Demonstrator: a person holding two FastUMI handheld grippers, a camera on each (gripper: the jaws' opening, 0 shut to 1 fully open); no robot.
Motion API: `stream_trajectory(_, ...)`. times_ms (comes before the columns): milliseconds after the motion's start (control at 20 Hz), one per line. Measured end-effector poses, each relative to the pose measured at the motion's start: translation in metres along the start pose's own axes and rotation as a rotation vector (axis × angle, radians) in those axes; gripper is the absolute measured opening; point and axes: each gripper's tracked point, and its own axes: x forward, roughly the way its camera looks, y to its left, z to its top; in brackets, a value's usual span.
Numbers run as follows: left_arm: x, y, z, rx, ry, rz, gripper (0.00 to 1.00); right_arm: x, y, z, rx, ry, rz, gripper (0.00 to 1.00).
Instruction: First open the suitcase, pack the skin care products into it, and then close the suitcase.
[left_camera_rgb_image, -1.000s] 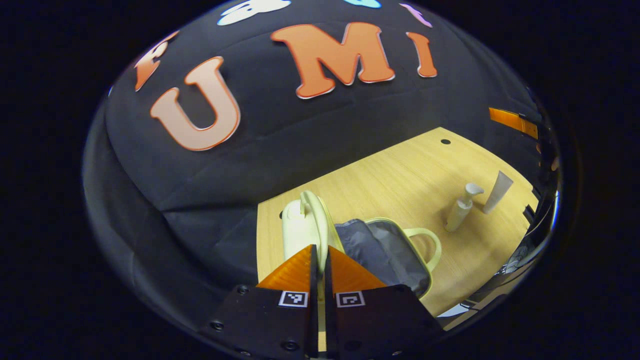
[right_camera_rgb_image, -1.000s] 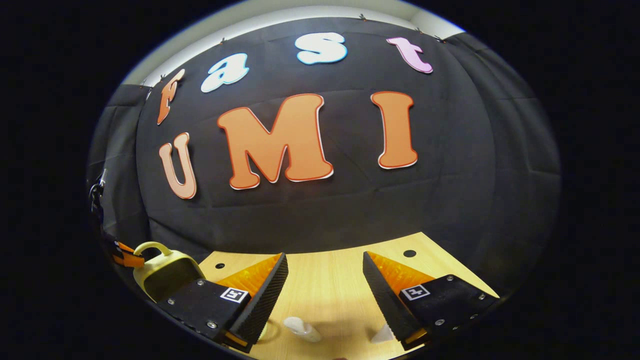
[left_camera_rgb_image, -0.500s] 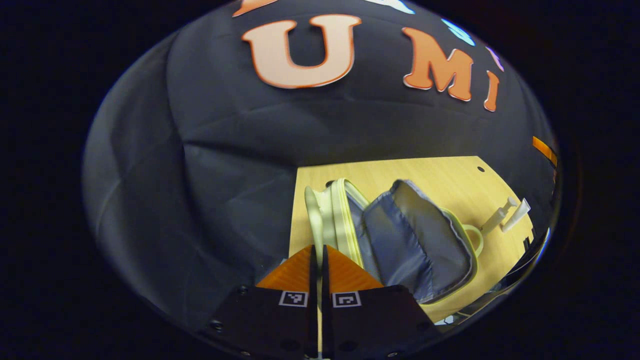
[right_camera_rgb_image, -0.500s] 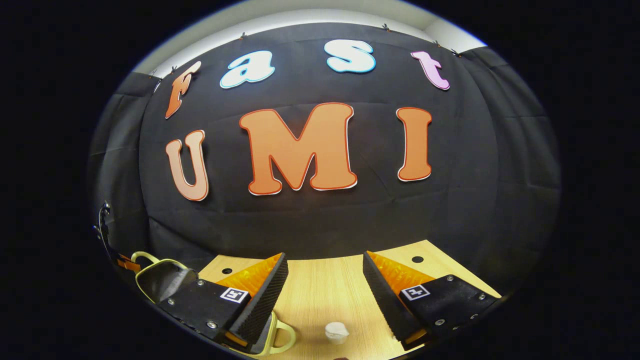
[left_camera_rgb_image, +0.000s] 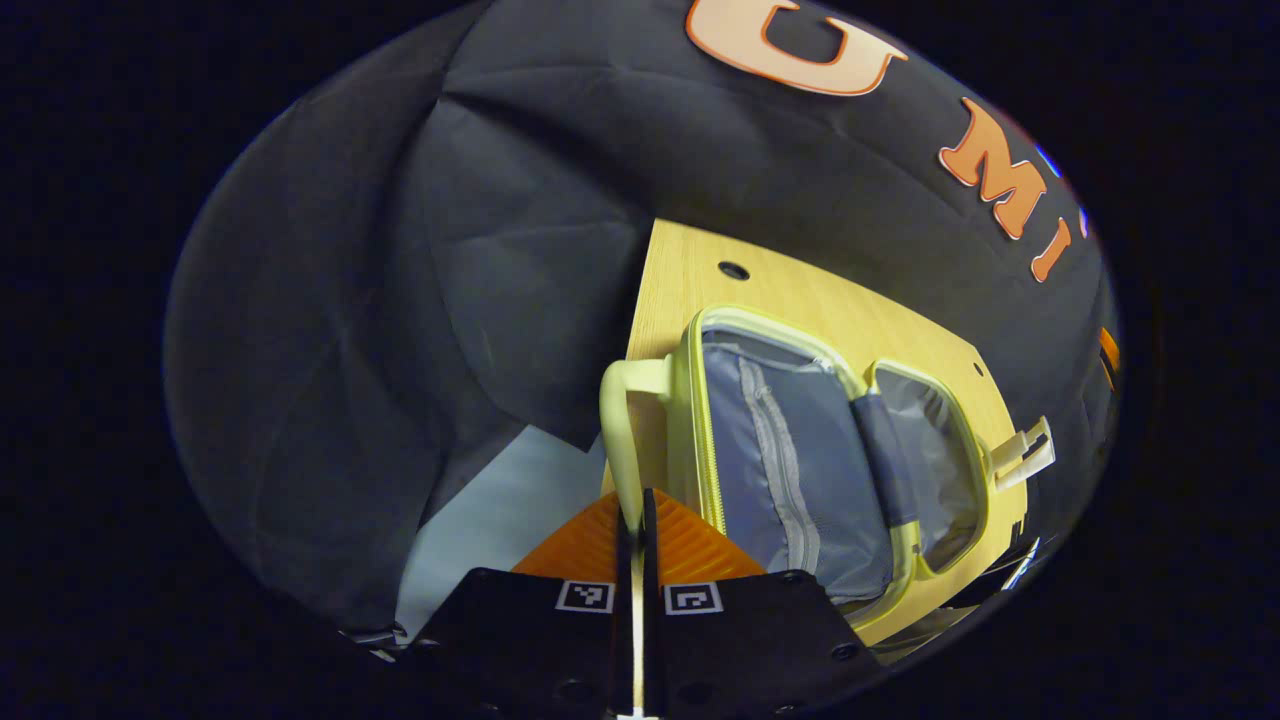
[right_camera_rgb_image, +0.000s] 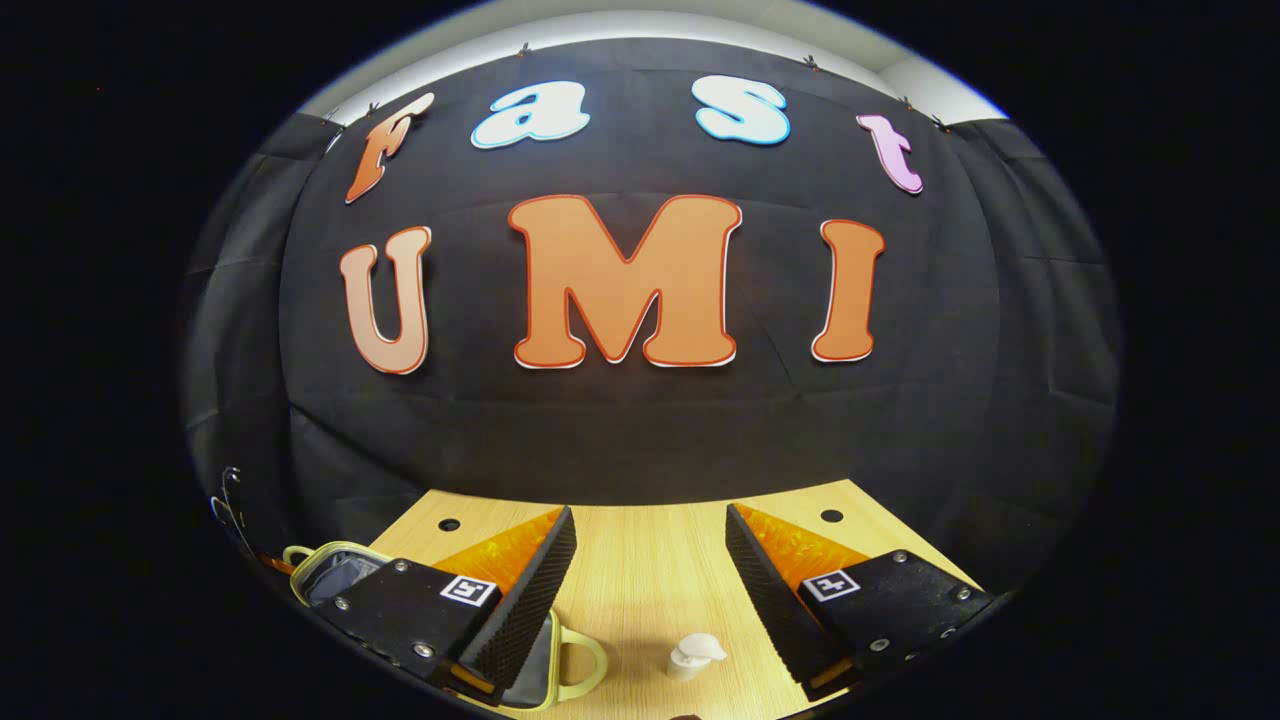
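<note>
We had the table (left_camera_rgb_image: 800, 300) under everything, a pale wood top running to the black cloth wall. On it the suitcase (left_camera_rgb_image: 800, 450) lay fully open, both grey-lined halves facing up, the near half with a zipped pocket, the far half smaller in the left gripper view. Its near handle (left_camera_rgb_image: 615, 430) curved down to our left gripper (left_camera_rgb_image: 636, 515), whose fingers were pressed together on the handle's lower end. The case sat close to the table's left edge, the held handle jutting out past it.

In the right gripper view our right gripper (right_camera_rgb_image: 650, 560) hovered over the table with its fingers wide apart, holding nothing. Just below the gap stood the pump bottle (right_camera_rgb_image: 693, 657), upright, free of both fingers. The suitcase's other handle (right_camera_rgb_image: 580, 665) lay just beside the left finger. In the left gripper view two pale products (left_camera_rgb_image: 1022, 455) showed beyond the far half, too small for us to separate.

We judged opening done and packing not begun. The chief risk we saw was the left grip: any pull on that handle could drag the light case toward the table edge or fold the lid back over. Letting go carelessly might jolt it the same way. Next, the bottle looked tall and narrow, so a descent off centre could let one finger strike it first and tip it. Its pump head also seemed a poor hold; a clamp too high might slip.
</note>
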Motion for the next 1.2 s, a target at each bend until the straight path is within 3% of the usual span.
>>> stream_trajectory(200,0.02,0.015,-0.017,0.0,0.017,0.026,0.06,0.001,-0.006,-0.006,-0.002,0.027,-0.021,0.95)
stream_trajectory(350,0.016,0.029,-0.012,0.034,0.008,0.107,0.24,0.0,-0.014,-0.011,-0.02,0.033,-0.034,0.95)
stream_trajectory(400,0.016,0.033,-0.009,0.048,0.002,0.129,0.36,-0.001,-0.018,-0.014,-0.018,0.04,-0.038,0.95)
stream_trajectory(500,0.011,0.036,0.004,0.066,-0.04,0.177,0.36,-0.002,-0.025,-0.019,-0.009,0.051,-0.049,0.95)
stream_trajectory(650,-0.006,0.035,0.032,0.108,-0.141,0.268,0.85,-0.003,-0.038,-0.024,-0.002,0.056,-0.057,0.95)
stream_trajectory(800,-0.036,0.012,0.068,0.168,-0.261,0.342,0.89,-0.006,-0.054,-0.029,-0.01,0.061,-0.067,0.96)
stream_trajectory(1000,-0.091,-0.058,0.116,0.237,-0.441,0.38,0.9,-0.01,-0.079,-0.035,-0.028,0.057,-0.074,0.96)
stream_trajectory(1200,-0.117,-0.168,0.151,0.271,-0.624,0.324,0.9,-0.012,-0.111,-0.045,-0.039,0.058,-0.086,0.96)
